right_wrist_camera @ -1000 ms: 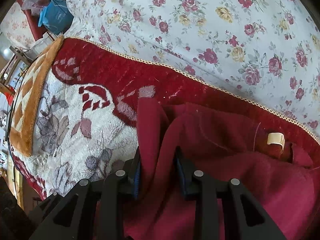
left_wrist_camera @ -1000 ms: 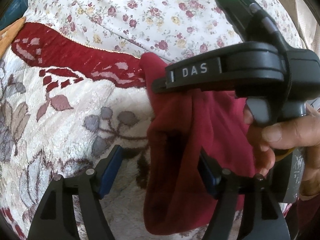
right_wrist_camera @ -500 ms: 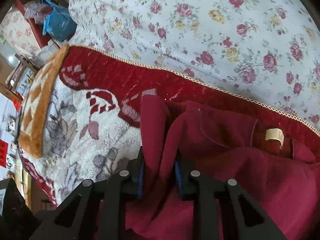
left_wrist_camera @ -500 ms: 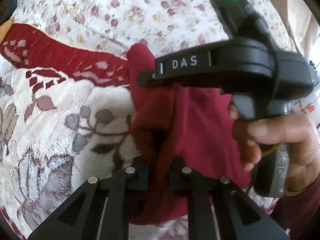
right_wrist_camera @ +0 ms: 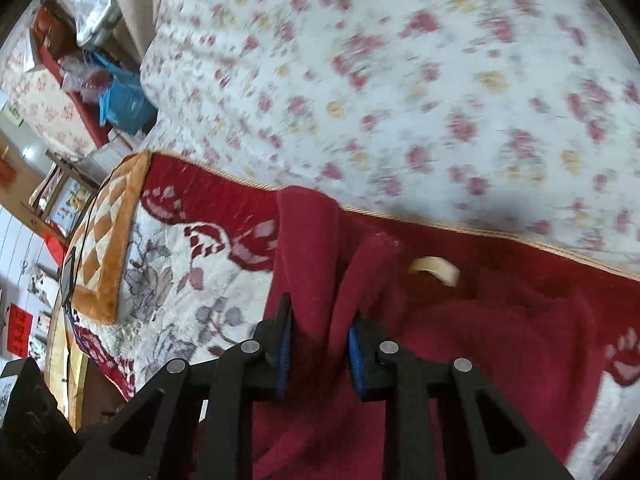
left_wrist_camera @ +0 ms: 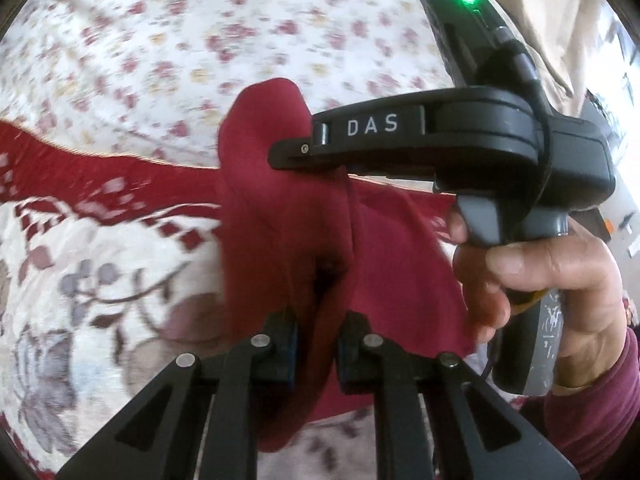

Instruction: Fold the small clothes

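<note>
Up comes the red garment (left_wrist_camera: 288, 216) off the blanket (left_wrist_camera: 100, 280), left gripper (left_wrist_camera: 316, 354) and right gripper (right_wrist_camera: 316, 354) fingers both clamped on its bunched edge, probably to carry that edge over into a fold.

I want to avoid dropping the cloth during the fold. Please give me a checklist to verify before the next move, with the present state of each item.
1. Left gripper shut on the red garment: ok, cloth is pinched between its fingers.
2. Right gripper shut on the garment: ok, a fold of cloth sits between the blue pads.
3. Both grips on the same edge: cannot tell, the cloth is bunched.
4. Garment hangs flat, without twist: not ok, it is gathered in deep folds.
5. Label inside the fold: cannot tell; now it shows on top.
6. Blanket under the garment free for laying down: ok, as far as visible.
</note>
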`<state>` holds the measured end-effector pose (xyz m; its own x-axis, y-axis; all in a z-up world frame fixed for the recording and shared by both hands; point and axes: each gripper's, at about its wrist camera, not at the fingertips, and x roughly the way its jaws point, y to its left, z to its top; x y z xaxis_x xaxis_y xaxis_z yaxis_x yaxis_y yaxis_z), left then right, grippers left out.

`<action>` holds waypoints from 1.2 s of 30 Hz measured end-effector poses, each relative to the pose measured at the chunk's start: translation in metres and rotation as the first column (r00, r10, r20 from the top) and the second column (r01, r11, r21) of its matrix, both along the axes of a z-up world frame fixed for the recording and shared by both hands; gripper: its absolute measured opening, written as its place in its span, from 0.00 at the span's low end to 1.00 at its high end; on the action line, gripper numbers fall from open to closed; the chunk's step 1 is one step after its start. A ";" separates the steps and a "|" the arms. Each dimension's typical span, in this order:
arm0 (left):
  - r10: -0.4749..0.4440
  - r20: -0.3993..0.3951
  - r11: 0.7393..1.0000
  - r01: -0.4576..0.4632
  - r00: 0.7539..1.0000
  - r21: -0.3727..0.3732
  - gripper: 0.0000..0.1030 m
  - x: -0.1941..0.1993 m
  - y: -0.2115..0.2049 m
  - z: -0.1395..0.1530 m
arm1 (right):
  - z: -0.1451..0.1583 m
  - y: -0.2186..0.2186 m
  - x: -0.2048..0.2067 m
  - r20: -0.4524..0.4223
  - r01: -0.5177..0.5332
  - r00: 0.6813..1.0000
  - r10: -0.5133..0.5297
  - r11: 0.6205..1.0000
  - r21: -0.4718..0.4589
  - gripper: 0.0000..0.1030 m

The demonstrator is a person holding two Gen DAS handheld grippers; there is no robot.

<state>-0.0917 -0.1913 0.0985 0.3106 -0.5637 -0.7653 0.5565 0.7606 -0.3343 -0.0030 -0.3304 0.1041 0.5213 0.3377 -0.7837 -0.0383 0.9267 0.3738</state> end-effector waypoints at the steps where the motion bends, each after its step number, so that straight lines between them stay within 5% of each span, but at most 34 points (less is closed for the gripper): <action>1: -0.022 0.005 1.000 0.022 1.000 0.009 0.13 -0.003 -0.013 0.000 | 0.001 -0.013 -0.006 0.004 0.014 1.000 -0.014 1.000 0.002 0.23; 7: -0.136 0.008 0.989 0.135 0.991 0.051 0.13 -0.022 -0.088 -0.009 | -0.013 -0.096 -0.045 -0.002 0.128 0.992 -0.128 0.991 0.032 0.21; 14: -0.208 -0.034 0.972 0.210 0.978 0.102 0.13 -0.032 -0.162 -0.042 | -0.062 -0.167 -0.064 -0.072 0.280 0.958 -0.276 0.958 0.058 0.21; 16: -0.215 -0.059 0.969 0.221 0.975 0.109 0.21 -0.031 -0.171 -0.052 | -0.080 -0.174 -0.062 -0.103 0.303 0.950 -0.295 0.951 0.069 0.21; 20: -0.248 -0.106 0.967 0.254 0.963 0.039 0.51 -0.030 -0.157 -0.042 | -0.090 -0.185 -0.069 -0.111 0.334 0.941 -0.320 0.931 0.148 0.32; 22: -0.258 -0.069 0.964 0.261 0.964 0.048 0.67 -0.035 -0.139 -0.026 | -0.078 -0.188 -0.081 -0.099 0.336 0.941 -0.324 0.927 0.164 0.38; 26: -0.218 0.109 0.969 0.202 0.970 0.143 0.74 -0.043 -0.087 -0.006 | -0.041 -0.174 -0.129 -0.013 0.299 0.954 -0.301 0.942 0.152 0.70; 32: -0.083 0.047 0.976 0.071 0.995 0.204 0.74 -0.025 -0.036 -0.037 | -0.045 -0.138 -0.163 -0.022 0.241 0.971 -0.240 0.961 0.138 0.73; 34: -0.055 0.043 0.980 0.045 0.998 0.196 0.74 -0.025 -0.034 -0.040 | -0.061 -0.127 -0.165 -0.059 0.233 0.972 -0.227 0.966 0.115 0.64; 36: -0.029 0.047 0.981 0.019 0.998 0.195 0.74 -0.026 -0.030 -0.040 | -0.067 -0.117 -0.170 -0.049 0.234 0.971 -0.232 0.971 0.039 0.14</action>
<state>-0.1176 -0.2212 0.0588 0.3391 -0.4133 -0.8451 0.5879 0.7944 -0.1525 -0.1729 -0.4477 0.0368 0.5549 0.2454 -0.7949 0.1946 0.8907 0.4109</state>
